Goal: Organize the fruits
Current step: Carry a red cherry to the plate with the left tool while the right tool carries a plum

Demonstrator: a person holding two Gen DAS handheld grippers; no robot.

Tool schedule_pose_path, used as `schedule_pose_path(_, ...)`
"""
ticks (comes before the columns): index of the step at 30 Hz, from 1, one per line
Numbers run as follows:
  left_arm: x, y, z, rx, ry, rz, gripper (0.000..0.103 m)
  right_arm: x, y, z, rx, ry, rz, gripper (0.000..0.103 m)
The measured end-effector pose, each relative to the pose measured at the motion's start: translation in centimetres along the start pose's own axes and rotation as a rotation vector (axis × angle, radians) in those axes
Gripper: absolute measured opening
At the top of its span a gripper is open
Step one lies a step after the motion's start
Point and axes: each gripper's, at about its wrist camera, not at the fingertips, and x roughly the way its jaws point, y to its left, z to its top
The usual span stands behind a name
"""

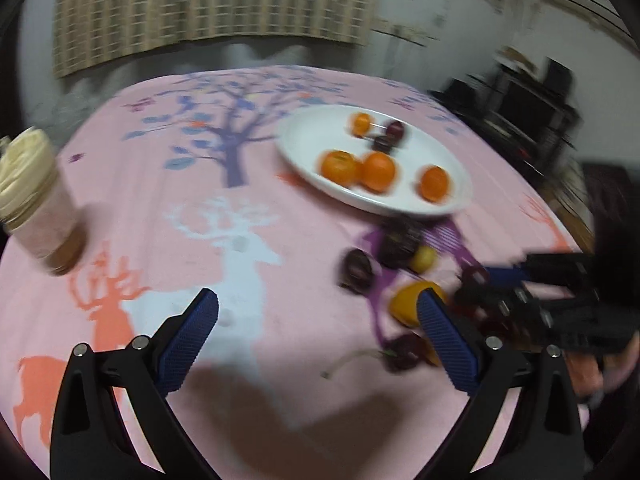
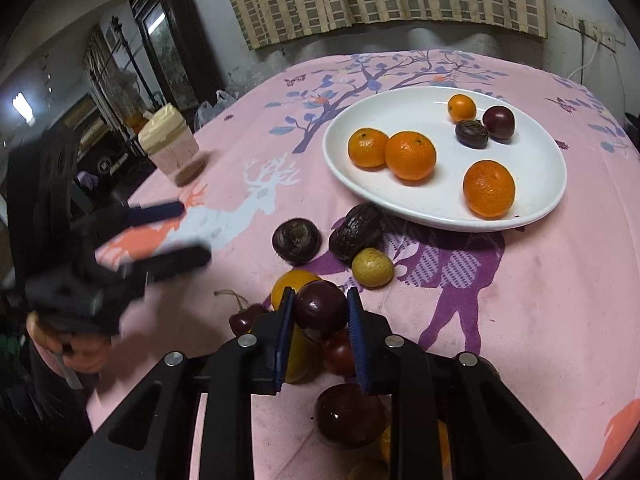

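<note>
A round table is covered by a pink cloth printed with trees and deer (image 2: 540, 280). Toward its far side a white oval plate (image 2: 400, 112) is set, on which three large orange tangerines (image 2: 410, 155), a small orange kumquat (image 2: 461, 107), a dark red plum (image 2: 498, 118) and a wrinkled dark fruit (image 2: 472, 133) are held. A plastic jar with a cream lid (image 2: 170, 142) is stood well apart at the left edge. Loose fruit is clustered on the cloth just in front of the plate: two wrinkled dark brown fruits (image 2: 297, 240), a small yellow-green fruit (image 2: 373, 267), a yellow-orange fruit (image 2: 294, 282) and a stemmed cherry (image 2: 243, 319). A round dark red fruit (image 2: 320, 309) is pinched between the blue-padded fingers of the right gripper (image 2: 320, 316), above that cluster. More red and orange fruits beneath are partly hidden by the gripper's black frame. The left gripper (image 1: 318, 316) is held with fingers spread wide over bare cloth, nothing between them. The left view is blurred throughout.
</note>
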Motion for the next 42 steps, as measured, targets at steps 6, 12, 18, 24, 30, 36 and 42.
schedule_pose_path(6, 1.4, -4.0, -2.5, 0.217, 0.087, -0.078, 0.055, -0.9, -1.1, 0.3, 0.047, -0.043, -0.035, 0.026)
schedule_pose_path(12, 2.5, -5.6, -3.6, 0.313, 0.123, -0.059, 0.053, -1.4, -1.5, 0.4, 0.063, -0.062, -0.036, 0.028)
schedule_pose_path(18, 3.1, -5.5, -3.4, 0.299, 0.119, -0.033, 0.048, -1.6, -1.3, 0.2, 0.054, -0.071, -0.044, 0.028)
schedule_pose_path(24, 3.6, -5.8, -3.0, 0.321, 0.106, -0.011, 0.038, -0.9, -1.2, 0.0, 0.052, -0.03, -0.061, 0.028)
schedule_pose_path(30, 3.7, -5.6, -2.9, 0.314, 0.11, -0.017, 0.031, -0.9, -1.1, -0.1, 0.051, -0.033, -0.062, 0.027)
schedule_pose_path(36, 3.5, -5.8, -2.9, 0.321, 0.098, -0.02, 0.027, -0.9, -1.7, 0.1, 0.075, -0.034, -0.058, 0.027)
schedule_pose_path(42, 2.9, -5.6, -2.8, 0.311, 0.081, -0.016, 0.027, -1.2, -1.7, 0.1, 0.072, -0.046, -0.052, 0.027)
